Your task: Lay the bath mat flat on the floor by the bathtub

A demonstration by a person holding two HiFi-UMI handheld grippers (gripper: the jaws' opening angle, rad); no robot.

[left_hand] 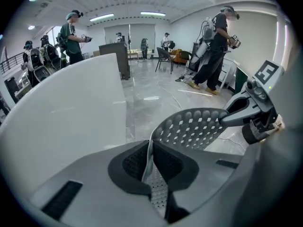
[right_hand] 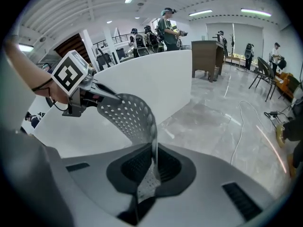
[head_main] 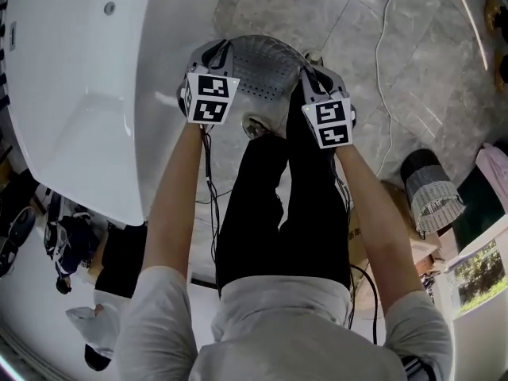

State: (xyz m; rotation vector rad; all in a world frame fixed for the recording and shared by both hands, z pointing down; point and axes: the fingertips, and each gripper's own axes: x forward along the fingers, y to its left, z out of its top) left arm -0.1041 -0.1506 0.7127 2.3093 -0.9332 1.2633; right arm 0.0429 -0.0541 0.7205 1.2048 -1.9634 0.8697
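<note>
Beside the tub [head_main: 79,94], you held the mat [head_main: 258,74] off the floor [head_main: 373,62], left gripper [head_main: 213,54] and right gripper [head_main: 316,68] each clamped on an edge. Best practice was to lower both level, keeping it taut.

White cable [head_main: 376,74] running in loose curves at upper right, black-topped woven cylindrical basket [head_main: 429,190] at right edge, brown cabinet [right_hand: 207,53] in background, dark chairs [right_hand: 263,72] further right, standing persons [left_hand: 215,46] wearing head-mounted gear, ceiling light strips [left_hand: 152,14] lit.
</note>
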